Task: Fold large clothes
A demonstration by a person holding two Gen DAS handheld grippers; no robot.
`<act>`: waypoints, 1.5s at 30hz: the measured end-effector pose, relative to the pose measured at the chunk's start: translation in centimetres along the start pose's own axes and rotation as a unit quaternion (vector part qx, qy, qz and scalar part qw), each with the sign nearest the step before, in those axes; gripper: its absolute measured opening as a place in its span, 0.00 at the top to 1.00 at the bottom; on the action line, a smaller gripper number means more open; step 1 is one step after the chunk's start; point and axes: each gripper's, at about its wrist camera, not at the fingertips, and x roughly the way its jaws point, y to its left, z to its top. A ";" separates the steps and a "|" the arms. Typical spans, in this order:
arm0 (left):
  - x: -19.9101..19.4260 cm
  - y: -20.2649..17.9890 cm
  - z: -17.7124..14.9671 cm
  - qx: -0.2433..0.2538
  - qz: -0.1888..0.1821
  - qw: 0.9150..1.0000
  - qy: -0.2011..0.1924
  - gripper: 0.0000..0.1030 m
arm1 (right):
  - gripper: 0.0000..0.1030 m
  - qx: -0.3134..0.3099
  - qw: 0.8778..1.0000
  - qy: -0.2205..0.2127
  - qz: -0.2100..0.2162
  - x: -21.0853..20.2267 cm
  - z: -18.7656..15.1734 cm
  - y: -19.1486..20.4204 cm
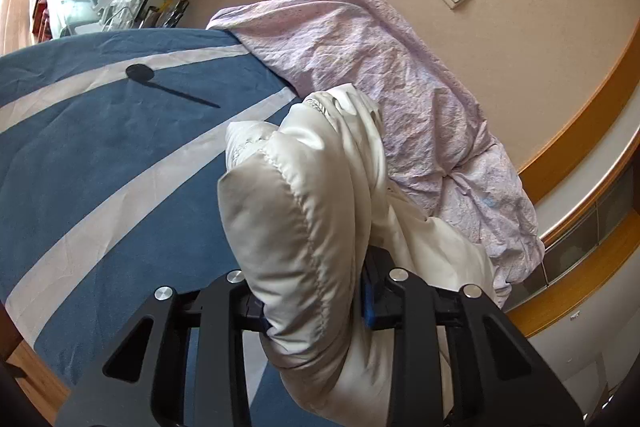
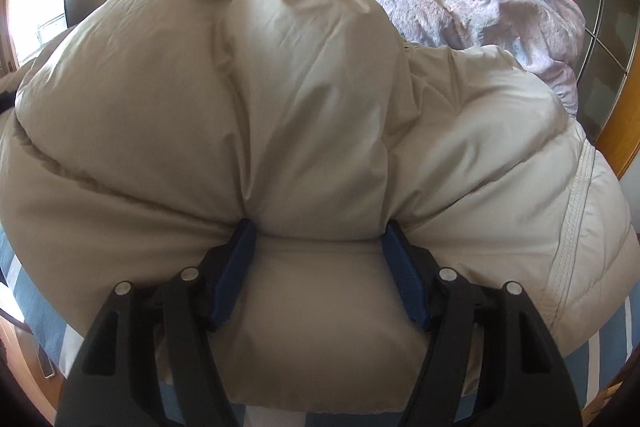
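1. Holding the puffy jacket [image 1: 296,211], we have the left gripper [image 1: 312,311] clamped on a thick padded fold at lower centre.
2. Our right gripper [image 2: 318,267] pinches a wide bulge of padding, jaws well apart, bottom centre.
3. We should lift both evenly over the striped bedspread [image 1: 100,147], keeping seams aligned.
4. We can read no brand or writing.

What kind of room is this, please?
Most likely a bedroom. A bed with a blue striped sheet fills the view, a crumpled lilac duvet lies against the wall, and a wooden headboard runs behind it. A padded cream jacket lies on the bed.
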 end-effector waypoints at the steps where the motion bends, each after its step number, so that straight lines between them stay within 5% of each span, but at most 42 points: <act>1: -0.2 -0.5 0.2 0.005 -0.008 1.000 -0.003 0.72 | 0.36 0.001 1.000 0.000 0.002 0.0 0.0 -0.1; 13: -1.9 -6.8 0.7 0.037 -0.133 0.990 -0.020 0.74 | 0.36 0.007 1.000 0.004 0.012 -0.1 -0.2 -0.4; 24: -2.2 -16.7 -1.5 0.104 -0.241 0.965 0.001 0.74 | 0.36 0.027 0.999 -0.002 0.034 -0.2 0.0 -1.5; 34: -1.4 -23.2 -5.1 0.163 -0.274 0.947 0.034 0.74 | 0.36 0.070 0.994 -0.039 0.080 -2.8 -0.3 -5.7; 45: 0.9 -26.9 -10.0 0.195 -0.288 0.933 0.086 0.74 | 0.26 0.173 0.982 -0.079 0.011 -6.5 -1.2 -18.1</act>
